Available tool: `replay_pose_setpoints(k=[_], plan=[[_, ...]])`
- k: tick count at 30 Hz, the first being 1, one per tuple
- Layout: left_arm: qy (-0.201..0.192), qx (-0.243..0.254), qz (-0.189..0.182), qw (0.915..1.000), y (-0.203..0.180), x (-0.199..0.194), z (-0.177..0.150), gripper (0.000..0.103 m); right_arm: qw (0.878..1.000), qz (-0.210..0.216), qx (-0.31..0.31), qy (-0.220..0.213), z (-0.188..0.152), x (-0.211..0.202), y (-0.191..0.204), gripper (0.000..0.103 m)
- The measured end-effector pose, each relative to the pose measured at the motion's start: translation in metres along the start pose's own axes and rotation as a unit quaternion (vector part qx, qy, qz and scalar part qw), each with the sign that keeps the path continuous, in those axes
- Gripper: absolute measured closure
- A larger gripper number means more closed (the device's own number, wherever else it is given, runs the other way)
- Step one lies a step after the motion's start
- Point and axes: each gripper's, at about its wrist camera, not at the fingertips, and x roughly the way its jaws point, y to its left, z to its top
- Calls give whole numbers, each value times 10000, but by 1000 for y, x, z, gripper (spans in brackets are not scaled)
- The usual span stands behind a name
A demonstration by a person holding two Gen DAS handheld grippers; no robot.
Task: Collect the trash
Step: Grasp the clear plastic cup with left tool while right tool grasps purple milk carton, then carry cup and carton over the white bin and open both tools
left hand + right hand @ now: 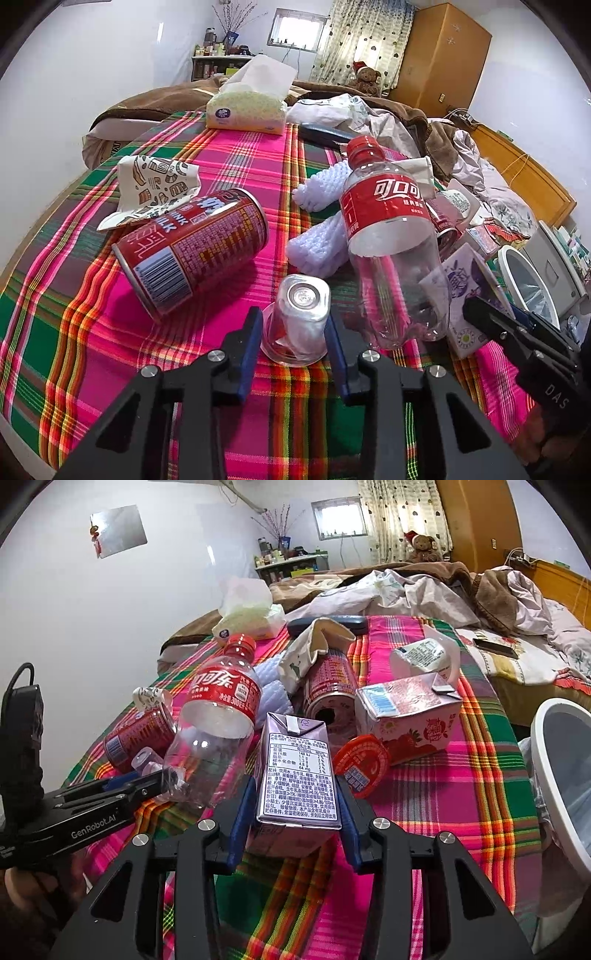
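Trash lies on a plaid cloth (92, 332). My left gripper (293, 325) has its jaws on both sides of a small clear plastic cup (301, 317) standing upside down; whether they press it I cannot tell. An empty cola bottle (388, 236) leans just right of it, and a red can (195, 247) lies to the left. My right gripper (295, 797) has its jaws against both sides of a purple drink carton (297, 771). The left gripper also shows in the right wrist view (155, 779), by the bottle (218, 720).
A white trash bin (561, 771) stands at the right edge, also in the left wrist view (528, 284). A pink strawberry carton (410, 716), red lid (362, 764), second can (330, 686), yogurt cup (421, 657), paper wrappers (155, 184), foam net (325, 218) and tissue pack (247, 107) lie around.
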Motion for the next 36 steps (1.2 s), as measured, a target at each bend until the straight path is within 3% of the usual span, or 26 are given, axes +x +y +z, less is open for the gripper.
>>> replay_pose_setpoints(k=[13, 26, 36], plan=[[-353, 70, 111, 9993, -7, -38, 4, 68, 9989, 102, 121, -441, 9, -28, -9, 60], [-705, 569, -360, 9952, -65, -64, 26, 68, 9932, 47, 544, -1031, 19, -74, -50, 60], [-588, 1192, -956, 9865, -147, -43, 37, 68, 9867, -781, 793, -1182, 19, -92, -101, 60]])
